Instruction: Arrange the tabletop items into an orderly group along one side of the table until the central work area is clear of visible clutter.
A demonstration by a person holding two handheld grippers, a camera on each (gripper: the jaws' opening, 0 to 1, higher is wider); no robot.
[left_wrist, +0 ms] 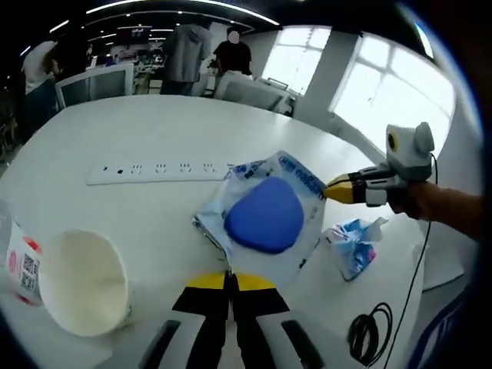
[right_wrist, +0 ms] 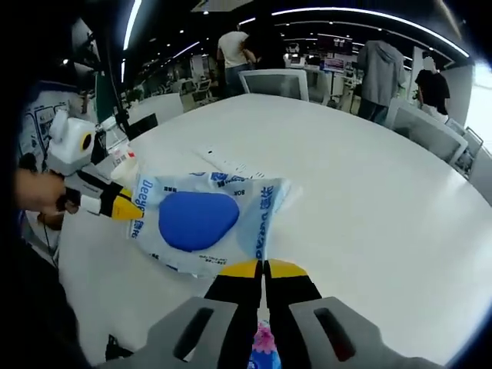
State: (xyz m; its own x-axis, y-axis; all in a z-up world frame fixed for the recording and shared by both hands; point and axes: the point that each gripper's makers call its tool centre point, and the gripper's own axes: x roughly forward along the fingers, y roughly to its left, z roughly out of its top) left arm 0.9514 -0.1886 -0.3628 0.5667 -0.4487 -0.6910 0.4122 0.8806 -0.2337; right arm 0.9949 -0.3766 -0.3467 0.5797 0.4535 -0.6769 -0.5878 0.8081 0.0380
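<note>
Two claws hold one wipes pack.
Left claw and right claw each pinch the white plastic wipes pack with a blue lid, mid-frame on the white desk.

On the white round table there is one clear plastic pack with a blue oval lid at the centre of the left gripper view, one long white power strip at upper left, one white paper cup at lower left, one small crumpled blue-and-white wrapper at lower right, and one black coiled cable by the bottom right edge.
</note>
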